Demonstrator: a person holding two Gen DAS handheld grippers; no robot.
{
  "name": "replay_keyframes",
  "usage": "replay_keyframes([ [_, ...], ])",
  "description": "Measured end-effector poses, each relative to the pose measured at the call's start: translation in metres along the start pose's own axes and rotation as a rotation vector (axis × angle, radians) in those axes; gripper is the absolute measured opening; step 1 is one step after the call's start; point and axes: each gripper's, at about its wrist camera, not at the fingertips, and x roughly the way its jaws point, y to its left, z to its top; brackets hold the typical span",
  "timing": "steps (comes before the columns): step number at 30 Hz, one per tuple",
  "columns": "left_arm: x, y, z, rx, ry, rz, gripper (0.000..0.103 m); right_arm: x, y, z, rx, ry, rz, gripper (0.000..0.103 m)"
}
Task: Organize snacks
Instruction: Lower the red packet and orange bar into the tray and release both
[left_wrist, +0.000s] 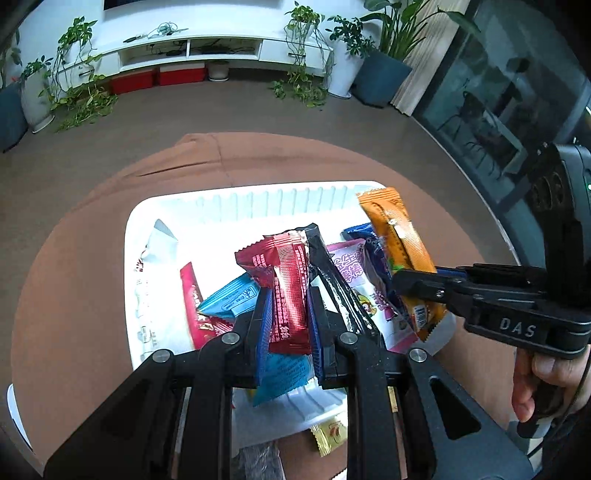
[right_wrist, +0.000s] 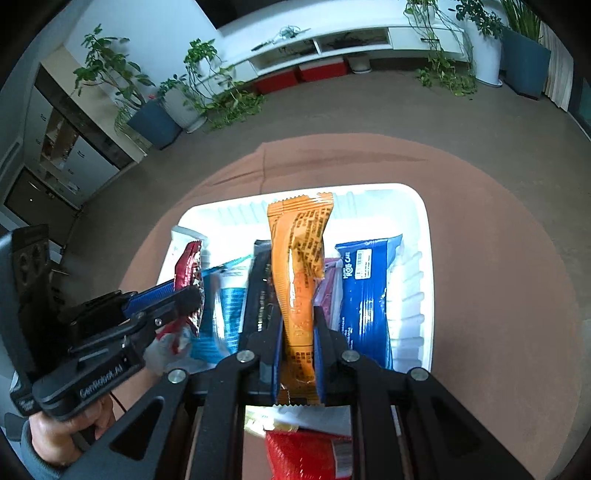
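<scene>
Snacks are what we are sorting, and both of ours are hanging over the white bin (left_wrist: 155, 229) on the brown tablecloth (left_wrist: 74, 240).

Starting at the left, we are gripping the red wrapper (left_wrist: 290, 291) in the left gripper (left_wrist: 288, 325), jaws clenched on its lower half. Its long axis is running along the fingers and away from us, the crimped top end leaning out over the middle of the bin, above the light-blue packet (left_wrist: 231, 297) and beside the black packet (left_wrist: 332, 277). It is foil-shiny, ribbed and slightly crumpled.

Moving right, we are holding the orange wrapper (right_wrist: 299, 280) in the right gripper (right_wrist: 298, 350), jaws clamped on its lower part. It is standing lengthwise too, its top pointing toward the far wall of the bin, between the black packet (right_wrist: 260, 291) and the dark-blue roll-cake pack (right_wrist: 365, 288). We are judging each hand nearest its own slot, so both drops look straight down.
</scene>
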Motion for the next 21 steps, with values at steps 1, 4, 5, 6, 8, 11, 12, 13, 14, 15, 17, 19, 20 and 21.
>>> replay_keyframes([
  [1, 0.002, -0.001, 0.0, 0.006, 0.002, 0.007, 0.019, 0.003, -0.001, 0.0, 0.0, 0.005, -0.005, 0.015],
  [4, 0.01, -0.006, 0.0, 0.027, 0.002, 0.023, 0.019, 0.011, -0.002, -0.001, 0.001, 0.014, -0.019, 0.015],
  [5, 0.012, -0.007, 0.001, 0.035, 0.005, 0.026, 0.019, 0.012, -0.002, -0.001, 0.003, 0.016, -0.018, 0.016],
  [6, 0.017, -0.009, 0.0, 0.041, 0.009, 0.03, 0.02, 0.015, -0.003, -0.001, 0.006, 0.017, -0.018, 0.016],
  [8, 0.021, -0.018, 0.003, 0.046, 0.011, 0.04, 0.02, 0.017, -0.005, 0.0, 0.011, 0.021, -0.022, 0.016],
  [11, 0.026, -0.022, 0.002, 0.068, 0.014, 0.055, 0.02, 0.019, -0.007, -0.001, 0.015, 0.017, -0.023, 0.019],
  [12, 0.028, -0.024, 0.001, 0.071, 0.015, 0.057, 0.021, 0.019, -0.006, -0.001, 0.011, 0.015, -0.027, 0.019],
  [13, 0.029, -0.025, 0.0, 0.072, 0.015, 0.056, 0.023, 0.019, -0.005, -0.001, 0.007, 0.013, -0.03, 0.019],
  [14, 0.031, -0.026, 0.0, 0.069, 0.017, 0.057, 0.029, 0.018, -0.004, -0.001, 0.001, 0.01, -0.03, 0.021],
  [15, 0.033, -0.026, -0.001, 0.068, 0.017, 0.061, 0.033, 0.017, -0.004, -0.002, -0.002, 0.008, -0.029, 0.024],
  [17, 0.03, -0.022, -0.001, 0.067, 0.007, 0.064, 0.042, 0.015, -0.001, -0.002, -0.008, 0.0, -0.027, 0.03],
  [19, 0.025, -0.02, -0.003, 0.067, -0.004, 0.062, 0.043, 0.011, 0.0, -0.003, -0.015, -0.015, -0.032, 0.034],
  [20, 0.02, -0.021, -0.002, 0.066, -0.014, 0.062, 0.043, 0.009, 0.001, -0.003, -0.018, -0.022, -0.037, 0.035],
  [21, 0.015, -0.021, -0.002, 0.068, -0.024, 0.061, 0.044, 0.005, 0.002, -0.004, -0.021, -0.03, -0.038, 0.037],
])
